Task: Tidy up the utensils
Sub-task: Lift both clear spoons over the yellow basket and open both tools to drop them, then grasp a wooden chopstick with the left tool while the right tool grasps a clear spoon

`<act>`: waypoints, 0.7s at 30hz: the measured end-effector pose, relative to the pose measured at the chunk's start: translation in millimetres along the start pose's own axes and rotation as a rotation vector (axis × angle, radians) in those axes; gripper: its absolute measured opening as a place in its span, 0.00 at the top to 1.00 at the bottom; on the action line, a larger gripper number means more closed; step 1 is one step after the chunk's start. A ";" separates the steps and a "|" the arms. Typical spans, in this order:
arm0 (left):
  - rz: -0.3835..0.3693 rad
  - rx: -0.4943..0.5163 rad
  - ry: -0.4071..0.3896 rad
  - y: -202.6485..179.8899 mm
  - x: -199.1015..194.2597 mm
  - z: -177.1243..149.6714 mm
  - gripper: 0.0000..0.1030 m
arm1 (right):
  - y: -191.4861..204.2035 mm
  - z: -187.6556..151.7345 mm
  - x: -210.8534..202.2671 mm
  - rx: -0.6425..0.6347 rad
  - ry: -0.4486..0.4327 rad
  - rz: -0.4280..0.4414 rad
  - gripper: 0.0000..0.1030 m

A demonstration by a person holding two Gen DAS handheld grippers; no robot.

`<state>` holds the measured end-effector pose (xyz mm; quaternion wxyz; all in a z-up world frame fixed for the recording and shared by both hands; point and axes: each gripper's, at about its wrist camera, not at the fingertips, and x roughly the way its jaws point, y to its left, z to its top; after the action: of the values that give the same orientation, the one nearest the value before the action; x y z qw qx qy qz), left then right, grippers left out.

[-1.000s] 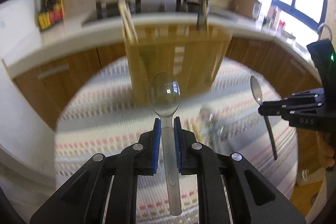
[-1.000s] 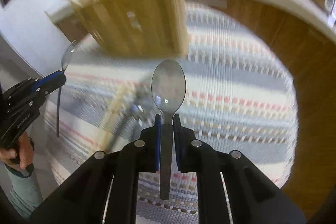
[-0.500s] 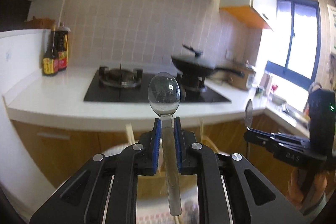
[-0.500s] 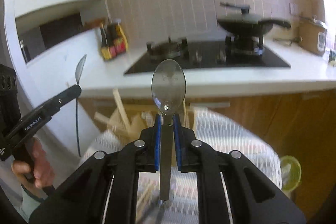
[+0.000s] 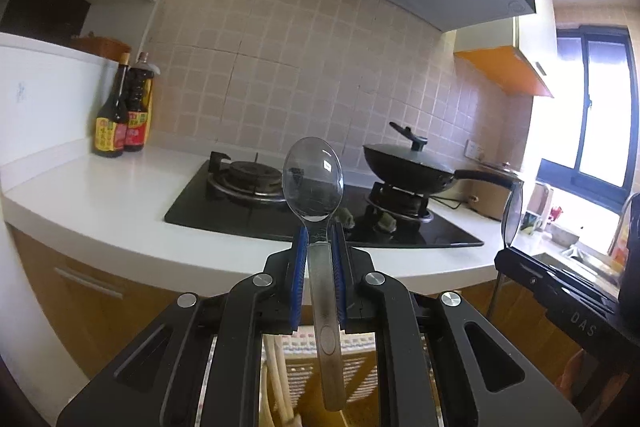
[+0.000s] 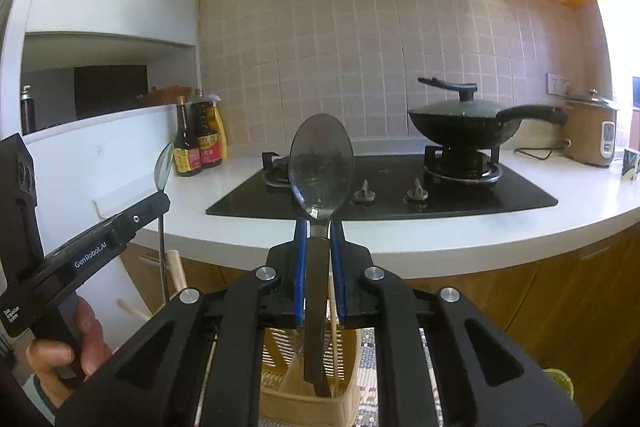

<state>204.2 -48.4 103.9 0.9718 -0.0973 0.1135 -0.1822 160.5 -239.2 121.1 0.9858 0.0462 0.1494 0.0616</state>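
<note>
My left gripper (image 5: 318, 239) is shut on a metal spoon (image 5: 313, 179), bowl up, handle hanging down between the blue pads. My right gripper (image 6: 319, 233) is shut on a second metal spoon (image 6: 321, 171), bowl up, its handle end down at the wooden slatted utensil holder (image 6: 304, 387) just below it. The holder also shows under the left gripper (image 5: 316, 383) with pale chopsticks in it. Each gripper shows in the other's view: the right one (image 5: 560, 291) at the right, the left one (image 6: 92, 247) at the left with its spoon (image 6: 163, 171).
A white counter (image 6: 400, 247) carries a black gas hob (image 6: 384, 187), a lidded wok (image 6: 464, 123), sauce bottles (image 6: 200, 143) and a rice cooker (image 6: 592, 131). Wooden cabinet fronts run below it. A striped cloth (image 6: 370, 367) lies under the holder.
Both grippers have tilted up from facing the striped table to level with the counter. The holder has dropped to the bottom of both views. Both spoons stay gripped.
</note>
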 end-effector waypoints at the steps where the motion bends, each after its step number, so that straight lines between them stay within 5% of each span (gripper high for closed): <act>1: 0.008 0.010 -0.003 -1.3 3.4 -3.6 0.90 | -0.8 -3.0 3.5 -0.001 0.003 -0.002 0.91; 10: 0.054 0.100 -0.025 -9.0 6.6 -28.3 0.89 | -4.5 -20.8 13.9 -0.002 0.044 0.004 0.90; 14: 0.042 0.083 -0.015 -5.5 -3.4 -29.0 0.61 | -6.2 -24.3 7.9 0.010 0.086 0.025 0.88; 19: 0.003 0.042 0.004 2.5 -25.5 -22.6 0.42 | -6.0 -27.9 -11.4 0.023 0.114 0.036 0.55; 21: -0.005 0.027 0.007 6.3 -37.9 -20.1 0.39 | -4.8 -30.7 -20.7 0.031 0.137 0.042 0.55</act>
<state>166.8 -31.3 90.3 0.9722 -0.0836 0.1144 -0.1863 132.1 -244.5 97.4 0.9709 0.0602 0.2165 0.0830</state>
